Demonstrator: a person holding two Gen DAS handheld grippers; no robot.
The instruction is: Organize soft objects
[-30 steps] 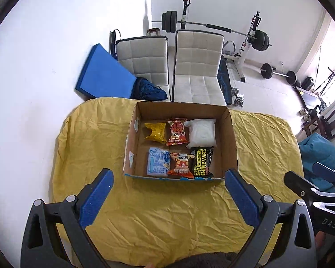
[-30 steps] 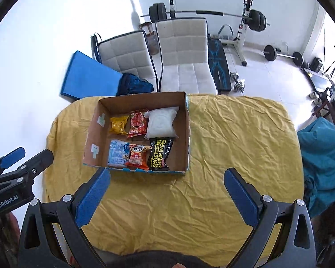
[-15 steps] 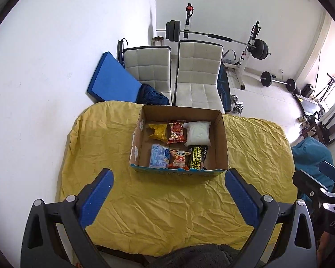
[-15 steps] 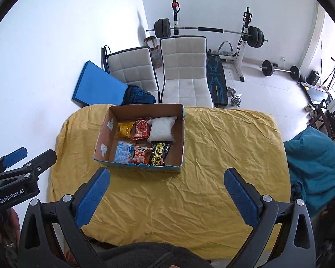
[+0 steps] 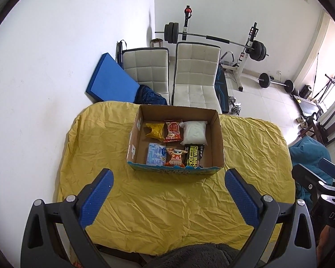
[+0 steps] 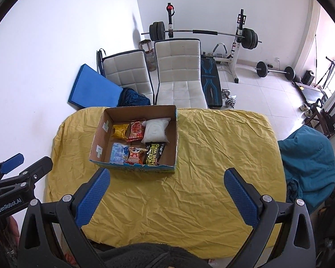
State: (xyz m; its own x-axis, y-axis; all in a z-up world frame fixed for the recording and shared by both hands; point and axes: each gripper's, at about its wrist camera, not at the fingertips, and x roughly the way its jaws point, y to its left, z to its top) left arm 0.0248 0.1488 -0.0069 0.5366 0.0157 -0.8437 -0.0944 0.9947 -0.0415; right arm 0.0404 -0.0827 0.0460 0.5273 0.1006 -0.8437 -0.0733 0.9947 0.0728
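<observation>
A cardboard box stands on the yellow-covered table. Inside lie several soft packets in two rows: a yellow bag, a red packet, a white pouch, a blue packet, an orange snack bag and a black wipes pack. My left gripper is open, held high and back from the box, empty. My right gripper is likewise open and empty.
Two white chairs stand behind the table, with a blue mat against the wall. A barbell rack and weights fill the back. A teal beanbag sits to the right of the table.
Both grippers have pulled up and back from the box, so the box looks smaller and more of the table shows. Jaws stay open; the packets have not moved.
</observation>
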